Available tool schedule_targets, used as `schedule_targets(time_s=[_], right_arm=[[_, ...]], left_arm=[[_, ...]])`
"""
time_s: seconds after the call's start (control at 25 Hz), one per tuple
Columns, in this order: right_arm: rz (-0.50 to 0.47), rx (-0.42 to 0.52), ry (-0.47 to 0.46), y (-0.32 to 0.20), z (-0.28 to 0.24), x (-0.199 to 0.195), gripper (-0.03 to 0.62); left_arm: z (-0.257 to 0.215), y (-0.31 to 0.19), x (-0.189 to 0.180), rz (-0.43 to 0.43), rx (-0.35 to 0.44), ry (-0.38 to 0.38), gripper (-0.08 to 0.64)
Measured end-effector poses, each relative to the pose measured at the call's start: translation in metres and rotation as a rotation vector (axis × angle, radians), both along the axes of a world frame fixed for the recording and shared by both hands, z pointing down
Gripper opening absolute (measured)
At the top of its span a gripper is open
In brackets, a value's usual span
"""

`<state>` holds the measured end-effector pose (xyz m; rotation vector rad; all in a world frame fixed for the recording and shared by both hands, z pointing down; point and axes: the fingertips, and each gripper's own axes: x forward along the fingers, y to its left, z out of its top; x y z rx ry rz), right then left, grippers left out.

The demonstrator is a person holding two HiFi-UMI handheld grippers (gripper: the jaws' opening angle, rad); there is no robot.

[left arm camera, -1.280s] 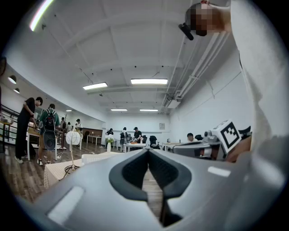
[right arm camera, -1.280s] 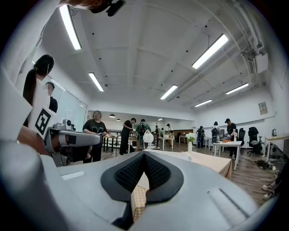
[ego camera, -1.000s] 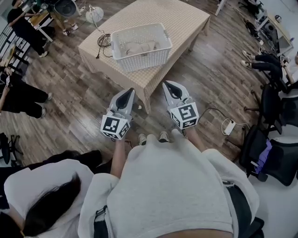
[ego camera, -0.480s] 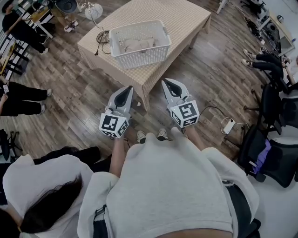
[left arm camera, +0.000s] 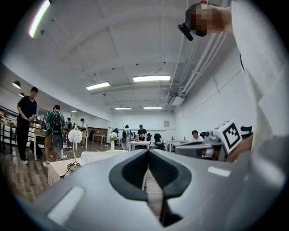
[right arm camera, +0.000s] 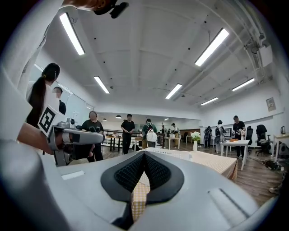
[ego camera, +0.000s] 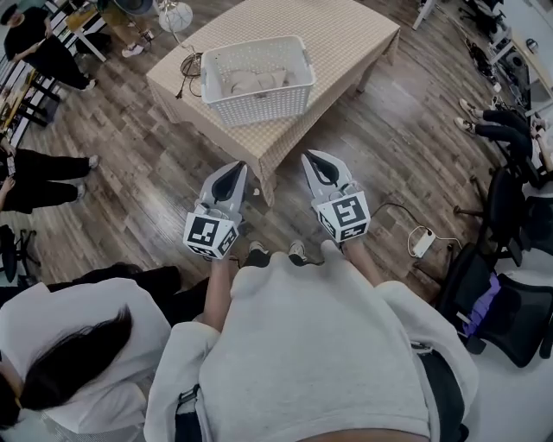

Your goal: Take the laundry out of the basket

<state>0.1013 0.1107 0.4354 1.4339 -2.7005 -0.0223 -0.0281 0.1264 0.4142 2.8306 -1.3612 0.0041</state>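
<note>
A white plastic basket (ego camera: 257,79) stands on the near corner of a low table with a checked cloth (ego camera: 346,34). Pale laundry (ego camera: 251,83) lies inside it. Both grippers hover over the wood floor, short of the table's near corner and apart from the basket. The left gripper (ego camera: 234,170) points at the table with its jaws shut and nothing between them (left arm camera: 148,151). The right gripper (ego camera: 313,159) is beside it, also shut and empty (right arm camera: 144,154). The checked table (right arm camera: 212,164) shows just beyond the right jaws.
A standing fan (ego camera: 175,15) and loose cables (ego camera: 190,65) are at the table's far left. A power strip (ego camera: 422,243) with its cord lies on the floor at right, near office chairs (ego camera: 510,302). A dark-haired person (ego camera: 78,345) is close at lower left; others stand around.
The head view has shifted a little, so the table and basket sit slightly higher in it. Both grippers stay shut, side by side, in about the same place.
</note>
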Motion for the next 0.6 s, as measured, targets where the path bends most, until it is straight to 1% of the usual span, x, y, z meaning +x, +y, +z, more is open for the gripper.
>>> schedule_targets(time_s=[0.28, 0.6], right_arm=[[-0.017, -0.017, -0.017, -0.003, 0.012, 0.014, -0.002], [-0.031, 0.005, -0.026, -0.027, 0.005, 0.018, -0.002]], left_arm=[[0.011, 0.003, 0.008, -0.030, -0.024, -0.005, 0.006], [0.005, -0.022, 0.013, -0.035, 0.002, -0.009, 0.006]])
